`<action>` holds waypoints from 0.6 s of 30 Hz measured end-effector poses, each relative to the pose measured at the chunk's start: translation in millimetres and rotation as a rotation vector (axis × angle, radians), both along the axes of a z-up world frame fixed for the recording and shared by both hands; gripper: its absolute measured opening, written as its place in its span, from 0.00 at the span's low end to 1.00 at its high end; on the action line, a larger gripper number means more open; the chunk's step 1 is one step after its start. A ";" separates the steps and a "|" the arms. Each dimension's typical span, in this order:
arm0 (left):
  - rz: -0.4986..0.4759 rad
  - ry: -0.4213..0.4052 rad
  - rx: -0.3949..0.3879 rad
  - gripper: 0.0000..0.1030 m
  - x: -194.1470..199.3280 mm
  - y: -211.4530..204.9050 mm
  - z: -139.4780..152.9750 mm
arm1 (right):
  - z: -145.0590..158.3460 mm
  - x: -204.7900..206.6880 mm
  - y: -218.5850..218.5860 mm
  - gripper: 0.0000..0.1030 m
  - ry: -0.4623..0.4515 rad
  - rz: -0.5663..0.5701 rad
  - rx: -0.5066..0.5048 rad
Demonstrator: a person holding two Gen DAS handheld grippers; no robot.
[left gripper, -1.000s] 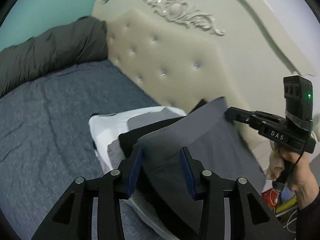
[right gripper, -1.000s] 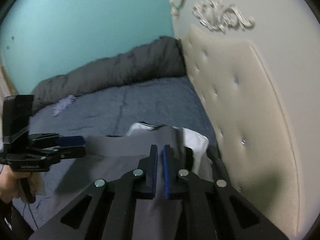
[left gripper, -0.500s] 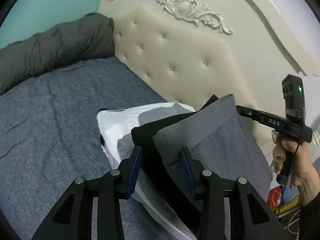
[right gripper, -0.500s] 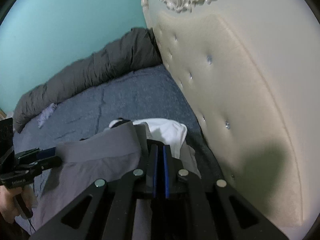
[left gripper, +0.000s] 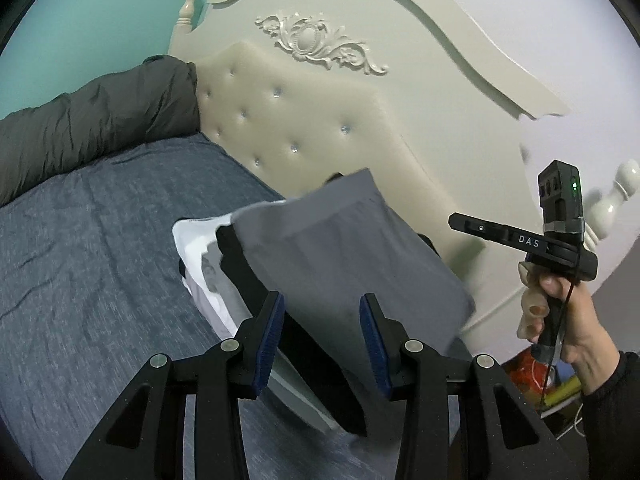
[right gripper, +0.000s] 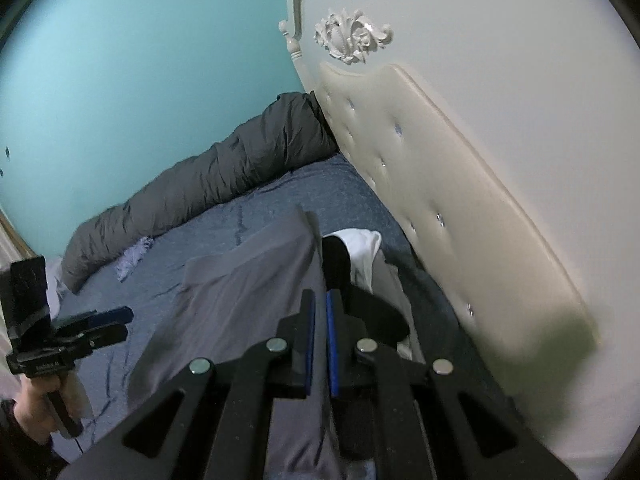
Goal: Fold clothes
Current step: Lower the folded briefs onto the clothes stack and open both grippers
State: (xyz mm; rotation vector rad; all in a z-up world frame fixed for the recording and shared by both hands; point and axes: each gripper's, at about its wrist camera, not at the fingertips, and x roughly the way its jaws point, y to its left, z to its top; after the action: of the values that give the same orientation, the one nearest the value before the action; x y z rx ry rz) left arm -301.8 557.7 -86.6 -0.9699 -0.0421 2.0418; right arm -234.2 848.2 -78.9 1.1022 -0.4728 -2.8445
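A folded grey garment [left gripper: 344,256] [right gripper: 240,300] lies on top of a stack near the headboard, over a black garment [left gripper: 240,272] [right gripper: 340,264] and a white one [left gripper: 196,240] [right gripper: 360,240]. My left gripper [left gripper: 323,298] [right gripper: 120,322] stands open at the stack's near edge, its blue pads apart and pressing on nothing. In the right wrist view it hangs clear of the cloth. My right gripper [right gripper: 320,296] [left gripper: 454,222] is shut and holds nothing. It hovers to the right of the grey garment, in front of the headboard, held by a hand [left gripper: 560,320].
The padded cream headboard [left gripper: 320,120] rises just behind the stack. A rolled dark duvet [left gripper: 92,120] lies along the turquoise wall across the blue sheet [left gripper: 100,260]. A small pale cloth [right gripper: 134,258] lies by the duvet. Coloured clutter [left gripper: 560,392] sits on the floor beside the bed.
Both grippers have drawn back from the stack. The right gripper's tip, earlier at the grey garment's far corner, now hangs apart from it. The left jaws no longer straddle its near edge.
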 end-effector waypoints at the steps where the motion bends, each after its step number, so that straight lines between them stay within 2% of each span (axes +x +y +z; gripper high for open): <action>1: -0.003 0.002 0.000 0.42 4.7 -0.7 0.4 | -0.6 5.8 -1.4 0.05 0.002 -0.001 0.003; 9: 0.011 0.027 0.004 0.42 38.2 -11.5 10.1 | -1.6 38.7 -10.2 0.05 0.025 -0.029 -0.024; 18: 0.018 0.058 0.005 0.42 74.6 -27.6 29.1 | 10.8 79.4 -37.8 0.05 0.067 -0.053 0.005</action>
State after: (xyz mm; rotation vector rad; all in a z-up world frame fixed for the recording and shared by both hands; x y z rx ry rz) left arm -227.2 530.1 -57.5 -0.9102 -0.0252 2.0845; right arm -154.8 810.4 -68.2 1.0060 -0.4973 -2.9193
